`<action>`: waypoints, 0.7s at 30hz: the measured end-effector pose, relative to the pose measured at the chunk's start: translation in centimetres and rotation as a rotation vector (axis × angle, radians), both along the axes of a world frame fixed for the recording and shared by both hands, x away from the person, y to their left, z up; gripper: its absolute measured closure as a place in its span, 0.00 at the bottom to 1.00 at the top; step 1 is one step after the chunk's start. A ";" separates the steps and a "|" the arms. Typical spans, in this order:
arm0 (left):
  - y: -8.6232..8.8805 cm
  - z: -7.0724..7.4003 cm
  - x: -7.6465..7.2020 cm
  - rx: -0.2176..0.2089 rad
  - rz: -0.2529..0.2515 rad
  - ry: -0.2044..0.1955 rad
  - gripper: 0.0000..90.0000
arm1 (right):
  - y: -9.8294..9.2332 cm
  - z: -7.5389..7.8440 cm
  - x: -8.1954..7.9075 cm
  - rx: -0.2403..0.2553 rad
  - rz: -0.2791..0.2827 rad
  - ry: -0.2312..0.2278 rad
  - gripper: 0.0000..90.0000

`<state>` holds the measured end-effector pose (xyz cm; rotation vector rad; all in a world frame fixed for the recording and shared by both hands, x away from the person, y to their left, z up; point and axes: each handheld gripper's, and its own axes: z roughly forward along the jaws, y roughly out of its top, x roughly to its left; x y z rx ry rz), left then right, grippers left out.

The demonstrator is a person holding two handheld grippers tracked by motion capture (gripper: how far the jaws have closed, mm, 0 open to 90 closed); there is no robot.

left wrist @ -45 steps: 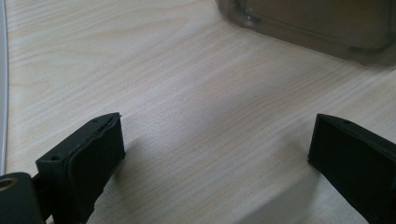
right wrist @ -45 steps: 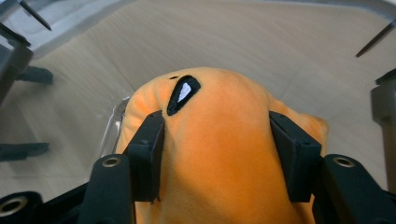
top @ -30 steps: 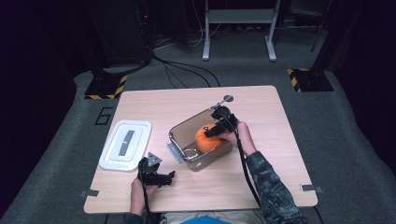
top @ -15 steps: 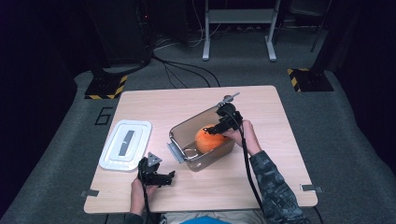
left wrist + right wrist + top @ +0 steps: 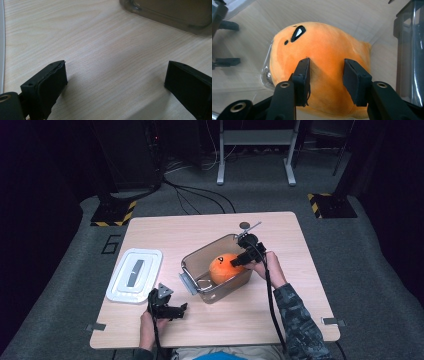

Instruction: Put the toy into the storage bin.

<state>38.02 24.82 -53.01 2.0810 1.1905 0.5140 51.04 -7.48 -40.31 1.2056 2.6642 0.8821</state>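
An orange plush toy [image 5: 222, 266] with a black eye mark lies inside a clear plastic bin [image 5: 192, 262] at the table's middle. My right gripper [image 5: 235, 263] reaches into the bin from the right. Its jaws have just been closing, and in the right gripper view both pads [image 5: 303, 72] dig into the plush toy [image 5: 319, 47], pinching a bulge of it between them at the gripper [image 5: 325, 63]. My left gripper [image 5: 181, 309] rests low at the table's front left, jaws wide apart over bare wood [image 5: 116, 72], with nothing between them.
A white lid [image 5: 134, 275] lies left of the bin, just beyond my left gripper. The bin's corner [image 5: 175, 15] shows ahead of the left jaws. A small dark disc [image 5: 244, 225] sits behind the bin. Dark floor with cables surrounds the table.
The right gripper's jaws have narrowed onto the orange plush toy in the bin, and the right hand has shifted slightly. The left gripper has stayed where it was.
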 end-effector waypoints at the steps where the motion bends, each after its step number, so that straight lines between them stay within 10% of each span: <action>1: 0.0 0.0 0.0 0.000 0.000 0.000 0.04 | 0.0 0.0 0.0 -0.003 -0.002 0.002 0.63; 12: 0.0 0.0 0.0 0.000 0.000 0.000 0.04 | -0.8 0.3 0.1 0.051 0.020 -0.034 0.40; 21: 0.0 0.0 0.0 -0.001 0.000 0.000 0.04 | -2.4 1.9 -0.5 0.121 -0.031 -0.181 0.14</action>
